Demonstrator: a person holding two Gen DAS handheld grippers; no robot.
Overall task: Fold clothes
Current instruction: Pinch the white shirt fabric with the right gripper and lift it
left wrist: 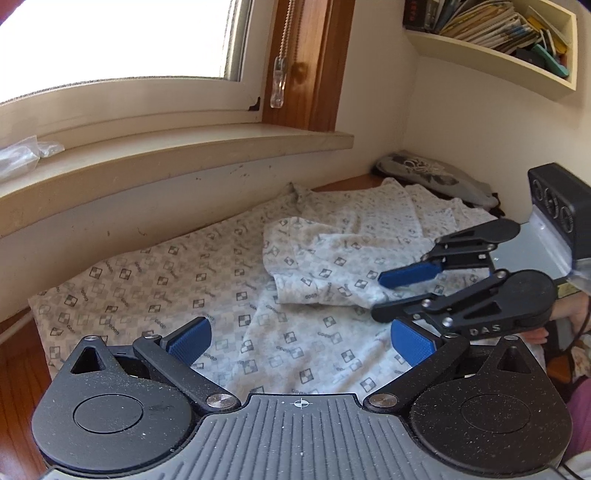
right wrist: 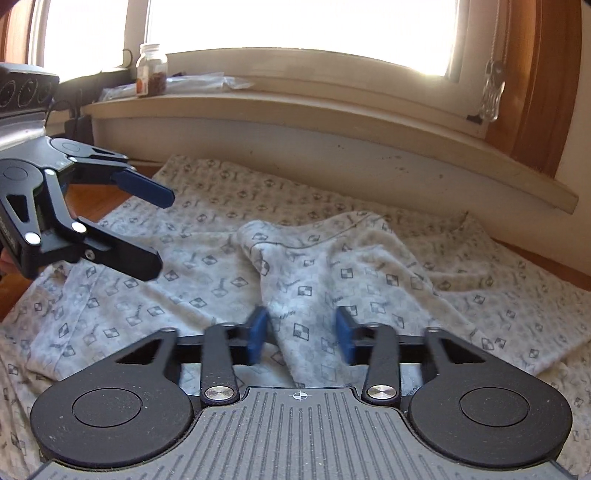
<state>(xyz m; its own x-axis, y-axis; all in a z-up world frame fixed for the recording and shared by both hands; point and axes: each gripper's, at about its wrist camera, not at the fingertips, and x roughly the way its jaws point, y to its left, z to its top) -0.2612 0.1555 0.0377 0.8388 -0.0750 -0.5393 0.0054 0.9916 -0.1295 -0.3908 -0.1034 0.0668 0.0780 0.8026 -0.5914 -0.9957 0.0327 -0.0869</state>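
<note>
A pale garment (left wrist: 177, 280) printed with small checker squares lies spread on the wooden table (left wrist: 14, 387) below the window sill. One sleeve (left wrist: 325, 266) is folded over its body. My left gripper (left wrist: 301, 345) hovers open above the garment's near part, nothing between its blue pads. In the left wrist view, my right gripper (left wrist: 388, 295) stands open at the sleeve's right edge. In the right wrist view, the right gripper (right wrist: 301, 336) is open, with a raised ridge of the sleeve (right wrist: 306, 273) lying between its pads. There the left gripper (right wrist: 162, 232) hangs open over the garment (right wrist: 192, 229).
A window sill (left wrist: 184, 147) runs along the table's far side, with a glass jar (right wrist: 151, 70) and plastic bags on it. A blind cord pull (left wrist: 279, 81) hangs by the frame. A folded grey garment (left wrist: 424, 173) lies in the far corner under a bookshelf (left wrist: 498, 33).
</note>
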